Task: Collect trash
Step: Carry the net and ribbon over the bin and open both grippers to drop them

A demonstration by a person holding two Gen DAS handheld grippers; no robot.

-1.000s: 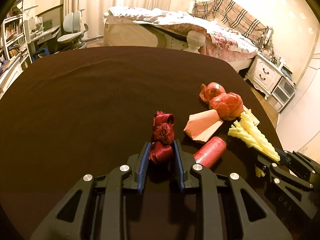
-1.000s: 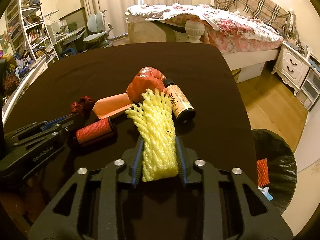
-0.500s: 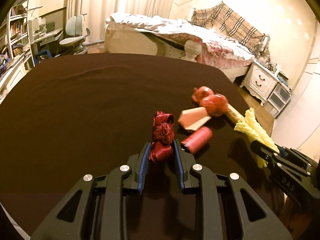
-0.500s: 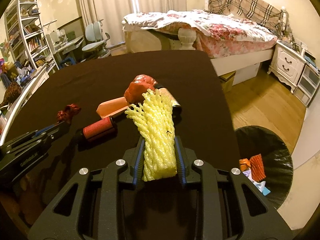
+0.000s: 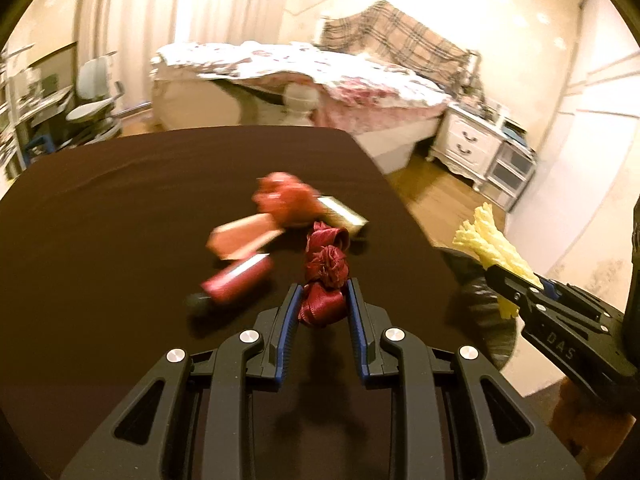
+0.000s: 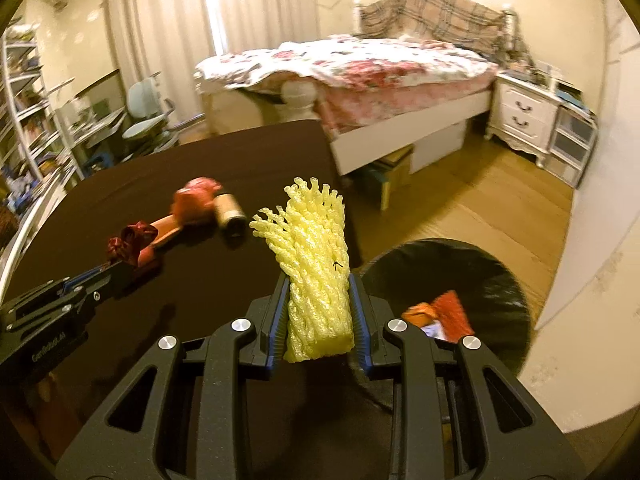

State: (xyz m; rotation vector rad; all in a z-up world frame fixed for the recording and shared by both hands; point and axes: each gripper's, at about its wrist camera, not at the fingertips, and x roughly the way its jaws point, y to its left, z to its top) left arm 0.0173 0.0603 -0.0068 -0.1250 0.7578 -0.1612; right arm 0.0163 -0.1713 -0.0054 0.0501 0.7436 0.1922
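Observation:
My left gripper (image 5: 322, 294) is shut on a dark red ribbon bundle (image 5: 326, 264), lifted above the brown table (image 5: 120, 208). My right gripper (image 6: 319, 284) is shut on a yellow foam fruit net (image 6: 314, 248), held near the table's right edge beside a black-lined trash bin (image 6: 492, 276) on the floor. In the left wrist view the right gripper (image 5: 506, 280) with the yellow net (image 5: 494, 242) is at the right. In the right wrist view the left gripper (image 6: 106, 270) with the ribbon (image 6: 130, 242) is at the left.
Still on the table lie a red crumpled wrapper (image 5: 286, 198), a gold-capped tube (image 5: 344, 216), a pink folded paper (image 5: 244, 236) and a red cylinder (image 5: 236, 280). The bin holds orange and red scraps (image 6: 440, 308). A bed (image 6: 360, 68) and a white nightstand (image 6: 524, 116) stand beyond.
Both grippers have swung right and risen a little with their loads. The bin has come closer under the right gripper, and the table items have slid left in both views.

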